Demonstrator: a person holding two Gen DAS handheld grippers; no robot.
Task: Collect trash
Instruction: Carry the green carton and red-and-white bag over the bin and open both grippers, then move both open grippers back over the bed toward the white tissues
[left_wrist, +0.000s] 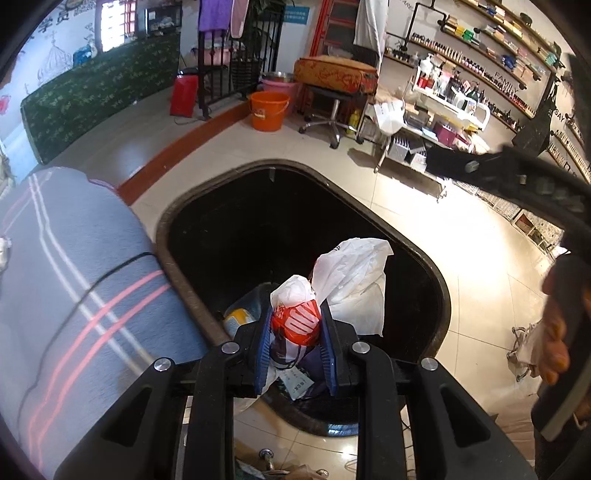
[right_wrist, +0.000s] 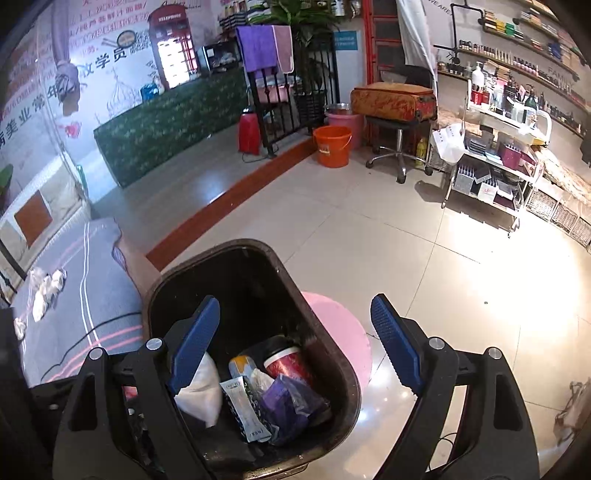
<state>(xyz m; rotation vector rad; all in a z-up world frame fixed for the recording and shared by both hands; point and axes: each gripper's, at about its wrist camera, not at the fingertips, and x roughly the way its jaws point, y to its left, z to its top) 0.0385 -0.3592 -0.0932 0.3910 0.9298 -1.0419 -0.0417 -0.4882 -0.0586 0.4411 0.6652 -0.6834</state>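
My left gripper (left_wrist: 295, 317) is shut on a red and white crumpled wrapper (left_wrist: 295, 319) and holds it over the open black trash bin (left_wrist: 439, 280). A white plastic bag (left_wrist: 354, 284) sticks up just beside the wrapper. My right gripper (right_wrist: 295, 332) is open and empty, above the same bin (right_wrist: 347, 369). Inside the bin lie a red cup (right_wrist: 286, 363), a purple bag (right_wrist: 284, 402), a white wad (right_wrist: 197, 395) and a printed packet (right_wrist: 240, 406).
A grey striped bed (left_wrist: 66, 277) lies left of the bin, with several crumpled tissues (right_wrist: 46, 288) on it. A pink round thing (right_wrist: 343, 332) sits behind the bin. An orange bucket (right_wrist: 332, 146), a stool (right_wrist: 395, 147) and a cart (right_wrist: 495, 166) stand further off on the tiled floor.
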